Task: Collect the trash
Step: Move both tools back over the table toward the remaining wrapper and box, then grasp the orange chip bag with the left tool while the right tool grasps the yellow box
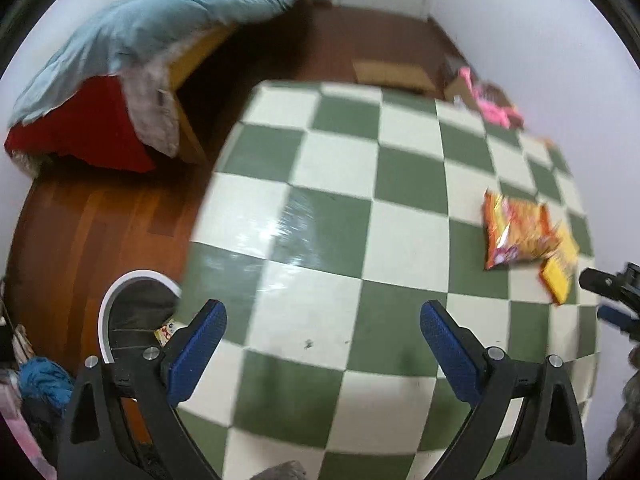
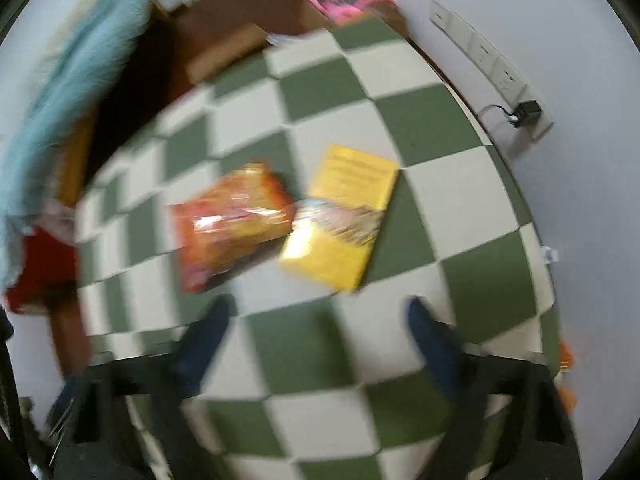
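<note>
An orange snack wrapper (image 1: 516,232) lies on the green-and-white checkered table (image 1: 340,208), with a yellow packet (image 1: 560,272) beside it. In the blurred right wrist view the orange wrapper (image 2: 236,224) and the yellow packet (image 2: 344,220) lie just ahead of my right gripper (image 2: 320,312), which is open and empty. My left gripper (image 1: 322,316) is open and empty over the table's near side. The right gripper (image 1: 612,296) shows at the left wrist view's right edge. A white-rimmed bin (image 1: 136,312) with a dark liner stands on the floor, left of the table.
A bed with a blue quilt (image 1: 168,28) and a red sheet (image 1: 80,124) stands far left. Pink items (image 1: 492,96) and a cardboard piece (image 1: 392,74) lie at the far side. A wall socket strip with a plug (image 2: 524,110) is on the right wall.
</note>
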`<state>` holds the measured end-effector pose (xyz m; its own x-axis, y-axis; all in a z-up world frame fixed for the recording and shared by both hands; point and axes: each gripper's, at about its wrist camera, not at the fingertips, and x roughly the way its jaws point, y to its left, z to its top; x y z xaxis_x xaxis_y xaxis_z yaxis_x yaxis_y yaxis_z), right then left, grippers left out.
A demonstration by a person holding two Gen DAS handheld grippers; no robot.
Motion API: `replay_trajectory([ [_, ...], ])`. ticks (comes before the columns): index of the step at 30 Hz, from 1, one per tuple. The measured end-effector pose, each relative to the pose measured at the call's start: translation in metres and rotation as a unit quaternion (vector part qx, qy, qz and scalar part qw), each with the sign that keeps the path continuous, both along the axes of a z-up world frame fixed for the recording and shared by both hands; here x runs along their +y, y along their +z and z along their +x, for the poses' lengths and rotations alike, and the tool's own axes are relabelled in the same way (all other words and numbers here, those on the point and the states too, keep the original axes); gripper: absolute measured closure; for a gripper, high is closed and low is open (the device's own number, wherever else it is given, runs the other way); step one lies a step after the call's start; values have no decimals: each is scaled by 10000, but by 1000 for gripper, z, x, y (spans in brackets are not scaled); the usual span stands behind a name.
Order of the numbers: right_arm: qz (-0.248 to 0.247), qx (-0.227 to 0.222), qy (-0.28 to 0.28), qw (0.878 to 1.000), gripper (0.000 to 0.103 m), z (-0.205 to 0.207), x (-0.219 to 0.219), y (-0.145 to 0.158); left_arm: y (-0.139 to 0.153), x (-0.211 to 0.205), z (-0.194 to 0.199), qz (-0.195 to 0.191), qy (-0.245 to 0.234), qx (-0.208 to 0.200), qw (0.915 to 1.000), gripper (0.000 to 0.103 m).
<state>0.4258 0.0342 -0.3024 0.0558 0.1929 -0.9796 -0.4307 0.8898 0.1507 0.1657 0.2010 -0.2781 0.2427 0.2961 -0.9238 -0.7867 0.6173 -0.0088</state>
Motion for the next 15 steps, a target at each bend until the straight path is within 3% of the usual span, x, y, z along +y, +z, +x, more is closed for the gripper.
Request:
replay_trajectory([
  [3,-137,78,-41,9999,27,17,9,-26,-16,-4,17,29,-166,243,9996,4],
  [9,-99,-30,-215,9997,26,36,24,-42,-29,-3,34,22,-320,405,9987,4],
  [12,-240,-244,-96,9994,39,30,23,-41,-29,-5,41,129,-470,463,9977,4],
  [15,-206,-189,16,9996,40,28,7,-40,-26,-10,49,301,-701,525,9957,4],
])
